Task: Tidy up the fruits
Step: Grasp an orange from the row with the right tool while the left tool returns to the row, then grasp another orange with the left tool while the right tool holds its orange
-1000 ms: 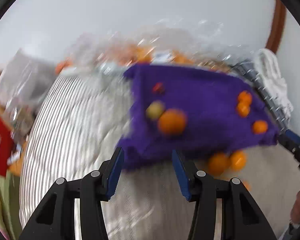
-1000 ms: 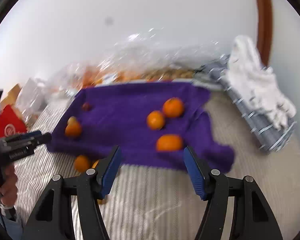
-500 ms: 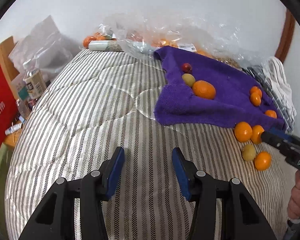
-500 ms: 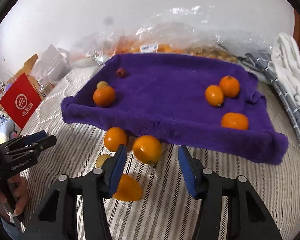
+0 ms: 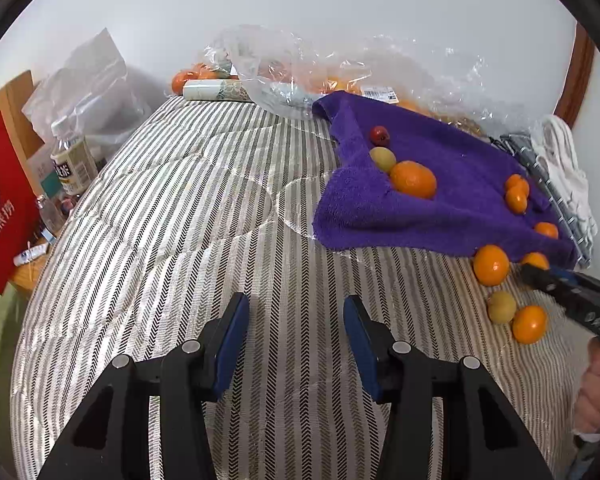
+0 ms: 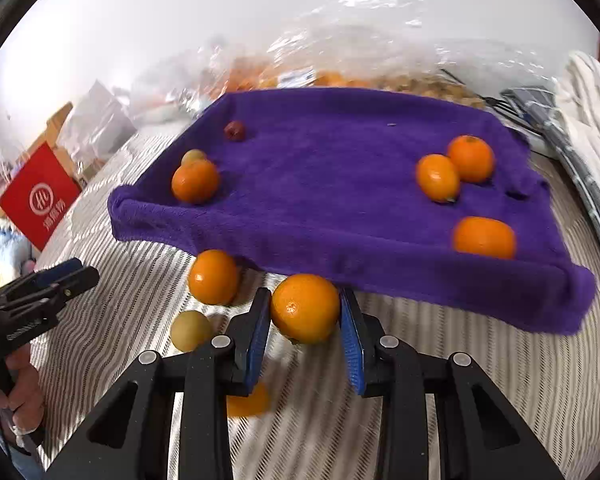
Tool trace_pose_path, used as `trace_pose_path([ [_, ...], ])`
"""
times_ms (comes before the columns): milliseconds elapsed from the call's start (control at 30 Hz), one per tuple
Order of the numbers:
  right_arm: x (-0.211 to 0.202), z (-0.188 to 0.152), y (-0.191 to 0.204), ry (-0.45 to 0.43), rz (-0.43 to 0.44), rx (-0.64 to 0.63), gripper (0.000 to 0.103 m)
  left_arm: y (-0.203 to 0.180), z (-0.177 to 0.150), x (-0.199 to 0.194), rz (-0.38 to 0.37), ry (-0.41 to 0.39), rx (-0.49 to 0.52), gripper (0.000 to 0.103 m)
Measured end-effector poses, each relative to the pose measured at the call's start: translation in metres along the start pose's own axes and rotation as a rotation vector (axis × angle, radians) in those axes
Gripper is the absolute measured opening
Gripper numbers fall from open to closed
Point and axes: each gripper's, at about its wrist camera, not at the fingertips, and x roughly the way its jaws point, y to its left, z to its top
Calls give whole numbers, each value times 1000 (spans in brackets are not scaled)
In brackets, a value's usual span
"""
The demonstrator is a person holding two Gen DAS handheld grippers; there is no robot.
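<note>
A purple towel (image 6: 320, 184) lies on the striped bedspread (image 5: 160, 220) with several oranges, a small red fruit (image 6: 235, 131) and a yellow-green fruit (image 6: 193, 156) on it. At the towel's near edge my right gripper (image 6: 305, 296) is closing tight on an orange (image 6: 305, 312), with both blue pads pressed against its sides. Another orange (image 6: 213, 277), a yellow fruit (image 6: 191, 331) and a third orange (image 6: 248, 402) lie on the bed just left of it. My left gripper (image 5: 296, 304) stands open over bare bedspread, left of the towel, with nothing between its fingers.
Crumpled clear plastic bags (image 5: 300, 68) holding more fruit lie against the wall behind the towel. A red bag (image 5: 0, 208) and a bottle (image 5: 72, 164) stand off the bed's left side. A white cloth (image 5: 564, 160) and a striped cloth lie to the right.
My right gripper dropped to the towel's near edge and closed on an orange lying there. The left gripper drew back from the towel to bare bedspread, then held still.
</note>
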Motion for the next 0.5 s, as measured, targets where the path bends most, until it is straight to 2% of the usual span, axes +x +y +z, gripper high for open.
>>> trace_pose_path([
  [100, -18, -5, -17, -34, -22, 28, 34, 2, 1, -1, -5, -1, -4, 47],
  [267, -42, -19, -44, -86, -141, 12, 34, 1, 0, -1, 2, 1, 2, 47],
  [400, -49, -31, -63, -82, -129, 50, 34, -3, 0, -1, 16, 2, 16, 47],
  [500, -54, -39, -70, -97, -143, 49, 34, -3, -1, -5, -13, -10, 5, 46],
])
